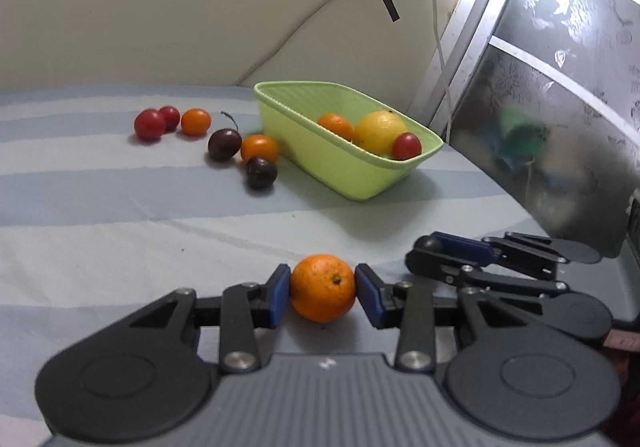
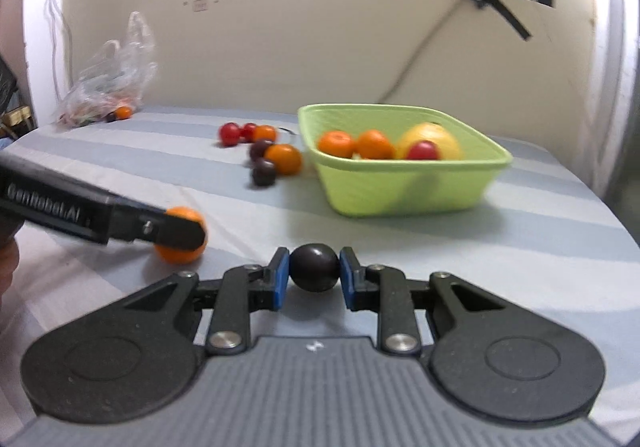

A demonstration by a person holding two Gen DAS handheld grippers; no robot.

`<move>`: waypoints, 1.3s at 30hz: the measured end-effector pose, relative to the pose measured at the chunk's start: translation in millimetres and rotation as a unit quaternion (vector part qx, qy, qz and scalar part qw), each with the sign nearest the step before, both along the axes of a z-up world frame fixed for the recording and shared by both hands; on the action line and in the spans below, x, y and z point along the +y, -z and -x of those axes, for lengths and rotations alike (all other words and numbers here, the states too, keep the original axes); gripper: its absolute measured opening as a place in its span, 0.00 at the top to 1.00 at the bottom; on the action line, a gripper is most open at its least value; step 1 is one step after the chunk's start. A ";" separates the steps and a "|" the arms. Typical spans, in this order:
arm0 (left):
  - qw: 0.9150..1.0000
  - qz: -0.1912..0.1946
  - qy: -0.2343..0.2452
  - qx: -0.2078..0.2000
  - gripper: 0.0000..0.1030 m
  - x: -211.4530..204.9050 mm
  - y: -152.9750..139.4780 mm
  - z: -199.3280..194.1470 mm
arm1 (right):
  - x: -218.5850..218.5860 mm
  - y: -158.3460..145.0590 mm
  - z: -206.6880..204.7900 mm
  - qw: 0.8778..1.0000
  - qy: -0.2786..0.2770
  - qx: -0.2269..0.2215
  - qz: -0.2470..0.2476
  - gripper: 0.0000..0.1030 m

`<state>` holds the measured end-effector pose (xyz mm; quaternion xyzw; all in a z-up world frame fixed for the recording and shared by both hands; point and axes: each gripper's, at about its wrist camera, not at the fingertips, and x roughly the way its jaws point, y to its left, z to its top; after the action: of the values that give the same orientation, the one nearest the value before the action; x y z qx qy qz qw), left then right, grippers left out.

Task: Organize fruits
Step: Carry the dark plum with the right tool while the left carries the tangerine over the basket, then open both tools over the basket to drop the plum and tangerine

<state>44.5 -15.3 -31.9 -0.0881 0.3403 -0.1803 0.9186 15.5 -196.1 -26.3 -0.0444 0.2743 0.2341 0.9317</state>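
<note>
Left gripper (image 1: 323,293) nearest, blue pads clamped on an orange (image 1: 322,288), one pad each side. Right gripper (image 2: 314,274) likewise closed on a dark plum (image 2: 314,273), pinched at its middle. Both fruits look lifted just above the striped cloth (image 1: 100,215), though contact underneath is hard to tell.

Risks: round, smooth fruit held only at two small contact patches, so a quick swing or wrist roll could spin either one out. The two grippers sit just beside each other, so they may knock together heading for the same basket. The plum is soft and could bruise under a tighter squeeze.

Pose: both grippers angle downward and forward, low over the cloth, left one to the left of the right.

Farther off, loose fruit (image 1: 224,143) lies left of the green basket (image 1: 360,175), which already holds several pieces. Plastic bag (image 2: 108,83) far left by the wall.
</note>
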 end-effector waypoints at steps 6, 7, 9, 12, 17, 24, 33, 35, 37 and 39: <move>0.999 -0.039 -0.016 -0.027 0.56 -7.8 0.8 6.8 | -10.4 8.8 -0.5 1.000 0.007 0.005 -0.004 0.70; 0.998 -0.047 -0.018 -0.031 0.54 -9.5 0.6 7.8 | -8.8 8.7 -0.3 1.000 0.006 0.002 0.000 0.70; 0.998 -0.058 -0.016 -0.034 0.54 -12.9 0.9 9.4 | -5.0 10.1 -1.0 1.000 0.000 0.004 0.009 0.70; 0.998 -0.061 -0.015 -0.029 0.54 -14.6 2.3 8.7 | -9.2 9.7 -1.4 1.000 -0.001 0.006 0.004 0.69; 0.997 -0.066 -0.014 -0.032 0.64 -15.4 3.7 6.0 | -12.9 9.9 1.1 1.000 -0.002 0.009 -0.002 0.69; 0.995 -0.072 0.016 -0.062 0.65 -26.6 -26.2 -13.7 | -19.8 4.7 3.0 1.000 0.000 -0.013 -0.012 0.71; 0.996 -0.054 0.013 -0.075 0.64 -46.5 -54.8 -106.4 | -46.3 -33.3 -58.9 0.993 0.060 -0.066 -0.077 0.71; 0.998 -0.039 0.003 -0.054 0.64 -42.9 -49.1 -123.0 | -41.1 -32.6 -70.1 0.993 0.055 -0.067 -0.075 0.71; 0.999 -0.025 -0.001 -0.037 0.64 -38.3 -43.7 -134.4 | -33.4 -28.9 -78.1 0.995 0.041 -0.067 -0.067 0.70; 0.999 -0.025 -0.005 -0.028 0.63 -36.3 -38.2 -140.9 | -25.8 -24.3 -79.8 0.995 0.030 -0.072 -0.058 0.70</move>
<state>185.4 -51.6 6.3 -0.0621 0.3187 -0.1698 0.9304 95.3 -221.9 -1.9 0.0010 0.1936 0.2173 0.9567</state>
